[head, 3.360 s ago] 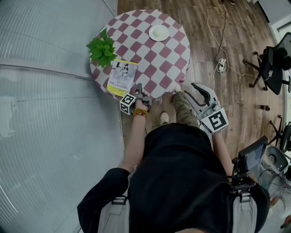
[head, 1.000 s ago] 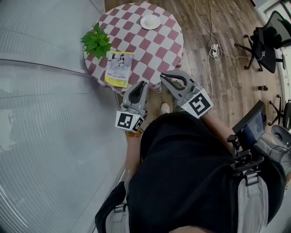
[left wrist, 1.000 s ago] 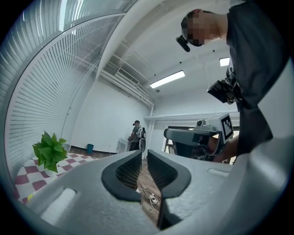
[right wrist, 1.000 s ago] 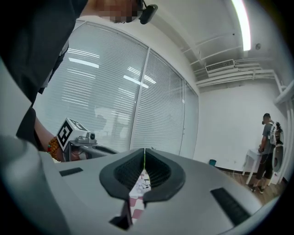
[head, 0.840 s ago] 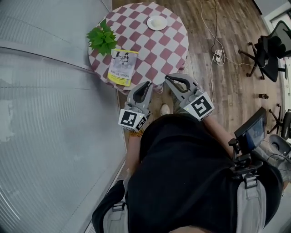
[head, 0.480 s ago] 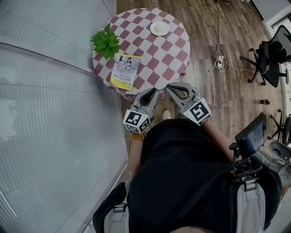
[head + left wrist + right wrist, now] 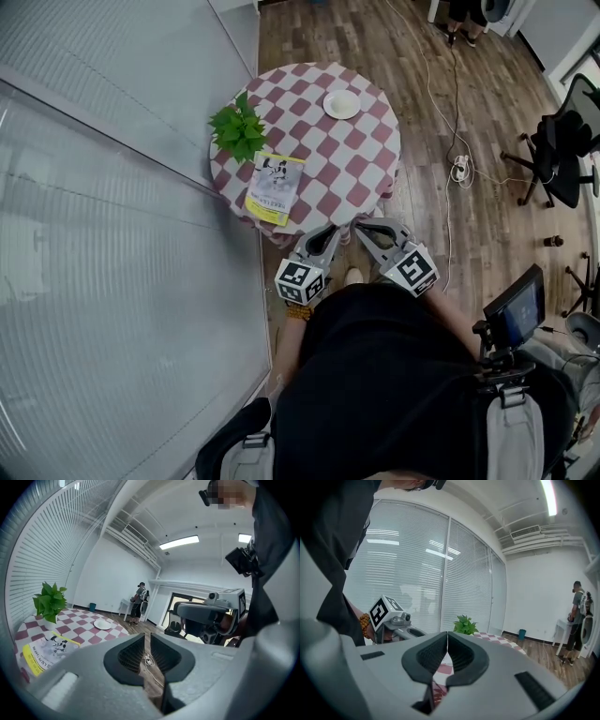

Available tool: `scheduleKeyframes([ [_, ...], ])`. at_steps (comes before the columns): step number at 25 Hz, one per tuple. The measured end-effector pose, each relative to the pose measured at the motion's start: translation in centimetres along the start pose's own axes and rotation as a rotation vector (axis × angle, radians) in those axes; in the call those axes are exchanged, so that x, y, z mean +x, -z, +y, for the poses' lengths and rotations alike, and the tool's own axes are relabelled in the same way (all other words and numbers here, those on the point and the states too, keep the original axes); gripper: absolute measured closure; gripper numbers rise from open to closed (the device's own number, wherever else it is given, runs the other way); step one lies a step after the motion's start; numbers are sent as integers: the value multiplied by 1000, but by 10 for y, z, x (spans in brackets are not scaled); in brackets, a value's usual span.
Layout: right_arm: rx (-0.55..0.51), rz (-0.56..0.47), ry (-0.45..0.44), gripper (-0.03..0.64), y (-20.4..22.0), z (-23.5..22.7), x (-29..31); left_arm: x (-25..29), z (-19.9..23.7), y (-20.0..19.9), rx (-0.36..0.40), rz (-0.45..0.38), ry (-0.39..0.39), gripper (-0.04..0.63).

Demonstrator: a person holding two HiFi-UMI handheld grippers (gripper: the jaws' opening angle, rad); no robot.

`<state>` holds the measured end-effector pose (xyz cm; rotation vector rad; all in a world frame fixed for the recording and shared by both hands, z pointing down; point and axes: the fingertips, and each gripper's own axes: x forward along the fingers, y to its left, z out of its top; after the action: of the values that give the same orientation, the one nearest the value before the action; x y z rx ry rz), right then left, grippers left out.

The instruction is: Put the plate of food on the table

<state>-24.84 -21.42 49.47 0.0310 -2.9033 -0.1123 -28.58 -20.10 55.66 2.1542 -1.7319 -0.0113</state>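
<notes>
Two empty grippers at the near edge of a round desk under a red-and-white checked cloth, with the plate already set down.
The small white round plate sits on the far side of the desk, well apart from both tools; I cannot tell whether food lies on it. My left gripper has its fingers a narrow slit apart with nothing between them. My right gripper has its fingers pressed together, also empty. A leafy green potted plant and a yellow-edged paper booklet lie on the desk's left side. I judge the placing done, so the best finish is to draw both tools back level, clear of the cloth's hanging edge and the booklet.
</notes>
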Motion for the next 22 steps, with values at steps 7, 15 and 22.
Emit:
scheduleKeyframes([
  [7, -1, 23, -11, 603, 2, 5, 7, -11, 7, -3, 17, -48, -31, 551],
  [15, -17, 33, -59, 605, -5, 20, 13, -36, 25, -21, 42, -140, -149, 551],
  [22, -14, 63, -59, 606, -1, 19, 26, -39, 39, -12, 16, -138, -161, 551],
])
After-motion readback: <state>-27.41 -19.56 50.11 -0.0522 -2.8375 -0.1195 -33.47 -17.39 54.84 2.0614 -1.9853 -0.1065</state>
